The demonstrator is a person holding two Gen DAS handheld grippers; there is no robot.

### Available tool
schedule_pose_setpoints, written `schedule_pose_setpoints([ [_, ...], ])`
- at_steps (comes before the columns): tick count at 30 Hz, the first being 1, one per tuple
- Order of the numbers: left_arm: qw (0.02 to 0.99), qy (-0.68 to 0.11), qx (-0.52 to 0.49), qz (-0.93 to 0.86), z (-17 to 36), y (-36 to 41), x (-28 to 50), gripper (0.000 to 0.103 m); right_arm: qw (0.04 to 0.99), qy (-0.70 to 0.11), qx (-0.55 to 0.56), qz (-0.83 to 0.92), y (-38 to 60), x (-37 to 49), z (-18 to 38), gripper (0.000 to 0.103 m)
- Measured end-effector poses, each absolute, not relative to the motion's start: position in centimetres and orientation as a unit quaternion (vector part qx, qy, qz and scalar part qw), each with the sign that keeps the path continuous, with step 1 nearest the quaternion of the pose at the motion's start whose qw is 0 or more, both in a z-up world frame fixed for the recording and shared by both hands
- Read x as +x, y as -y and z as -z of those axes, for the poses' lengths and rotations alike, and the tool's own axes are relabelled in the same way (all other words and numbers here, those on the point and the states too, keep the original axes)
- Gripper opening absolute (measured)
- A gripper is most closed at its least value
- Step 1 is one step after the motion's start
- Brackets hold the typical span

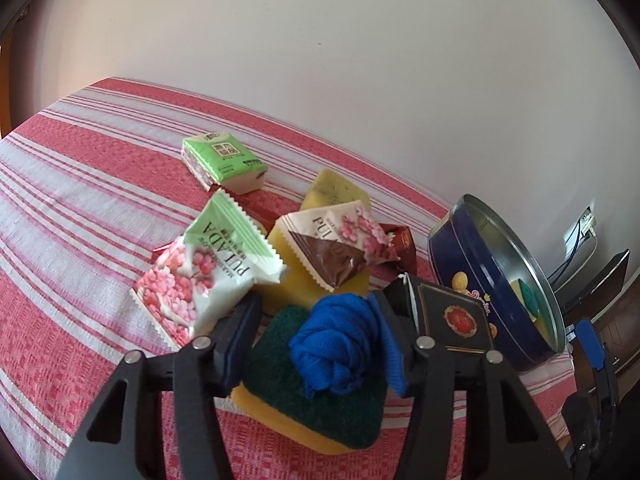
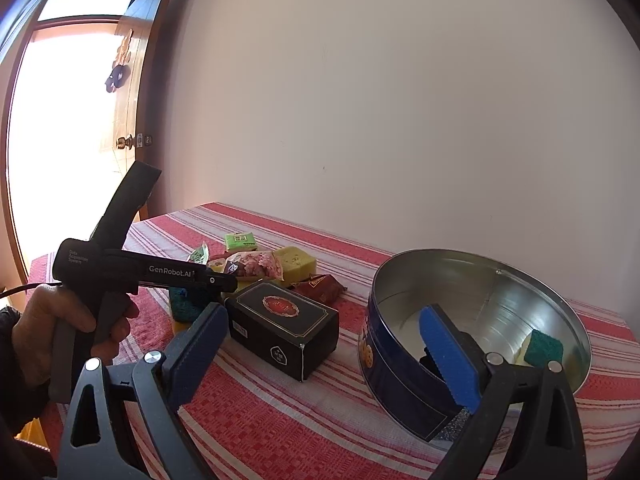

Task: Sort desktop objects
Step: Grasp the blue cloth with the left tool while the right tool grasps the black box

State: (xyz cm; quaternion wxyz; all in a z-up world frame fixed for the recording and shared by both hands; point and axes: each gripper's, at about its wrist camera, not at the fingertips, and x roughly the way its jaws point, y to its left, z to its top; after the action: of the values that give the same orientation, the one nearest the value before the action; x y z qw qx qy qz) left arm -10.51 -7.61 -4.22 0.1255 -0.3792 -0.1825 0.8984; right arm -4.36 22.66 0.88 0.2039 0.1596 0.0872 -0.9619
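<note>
My left gripper (image 1: 316,332) stands open around a crumpled blue cloth (image 1: 340,344) that lies on a green-topped yellow sponge (image 1: 316,404); I cannot tell whether the pads touch it. Behind lie PULADA snack packets (image 1: 208,276), more yellow sponges (image 1: 336,192), a green tissue pack (image 1: 224,162) and a black box (image 1: 452,316). The blue round tin (image 1: 472,264) stands at right with a sponge inside. My right gripper (image 2: 332,354) is open and empty, its right finger over the tin (image 2: 400,372), near the black box (image 2: 280,328). The sponge in the tin (image 2: 540,350) shows there.
A red-and-white striped cloth (image 1: 80,208) covers the table, which stands against a white wall. A door (image 2: 132,92) stands at the left in the right wrist view. The left gripper's body (image 2: 132,268) and the hand holding it show there too.
</note>
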Motion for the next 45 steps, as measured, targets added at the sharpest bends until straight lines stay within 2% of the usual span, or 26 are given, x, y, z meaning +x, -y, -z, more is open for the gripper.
schedule_pose_setpoints([
  [3, 0.125, 0.183, -0.366, -0.904, 3.8, 7.8, -9.8, 0.042, 0.226, -0.076, 0.167, 0.957, -22.7, -4.5, -0.8, 0.098],
  [8, 0.118, 0.156, -0.3, -0.934, 1.6, 7.6, -7.7, 0.037, 0.281, -0.086, 0.192, 0.936, -21.0, -4.7, -0.5, 0.098],
  [12, 0.102, 0.116, -0.243, -0.958, -0.3, 7.2, -6.4, 0.037, 0.302, -0.136, 0.204, 0.921, -19.1, -6.0, -0.8, 0.098],
  [19, 0.088, 0.084, -0.198, -0.973, -1.4, 7.2, -5.2, 0.037, 0.345, -0.201, 0.303, 0.866, -16.6, -13.3, -0.3, 0.098],
  [23, 0.084, 0.097, -0.198, -0.972, -1.5, 8.3, -5.1, 0.037, 0.352, -0.226, 0.349, 0.838, -15.1, -16.2, 1.3, 0.098],
  [27, 0.09, 0.145, -0.214, -0.962, -1.2, 10.3, -5.7, 0.038, 0.349, -0.276, 0.372, 0.815, -13.3, -16.8, 2.8, 0.098],
  [28, 0.09, 0.157, -0.218, -0.959, -1.0, 10.8, -5.8, 0.041, 0.338, -0.3, 0.378, 0.808, -12.7, -16.9, 3.3, 0.098],
  [29, 0.091, 0.169, -0.22, -0.956, -0.9, 11.1, -6.0, 0.049, 0.327, -0.324, 0.382, 0.801, -12.2, -16.9, 4.0, 0.097],
  [30, 0.091, 0.18, -0.221, -0.954, -0.8, 11.5, -6.1, 0.052, 0.334, -0.321, 0.37, 0.805, -12.2, -16.7, 3.7, 0.095],
  [31, 0.09, 0.186, -0.22, -0.953, -0.7, 11.8, -6.0, 0.052, 0.337, -0.321, 0.372, 0.803, -12.1, -16.7, 3.6, 0.083],
  [34, 0.084, 0.187, -0.224, -0.953, -0.6, 12.1, -6.1, 0.052, 0.339, -0.297, 0.403, 0.796, -12.1, -16.8, 3.5, 0.061],
  [39, 0.109, 0.184, -0.221, -0.952, -0.7, 11.6, -5.7, 0.052, 0.33, -0.22, 0.408, 0.823, -13.7, -14.9, 2.3, 0.06],
  [45, 0.131, 0.139, -0.26, -0.946, 0.4, 9.4, -4.0, 0.052, 0.308, -0.119, 0.289, 0.898, -18.0, -9.0, -0.4, 0.06],
])
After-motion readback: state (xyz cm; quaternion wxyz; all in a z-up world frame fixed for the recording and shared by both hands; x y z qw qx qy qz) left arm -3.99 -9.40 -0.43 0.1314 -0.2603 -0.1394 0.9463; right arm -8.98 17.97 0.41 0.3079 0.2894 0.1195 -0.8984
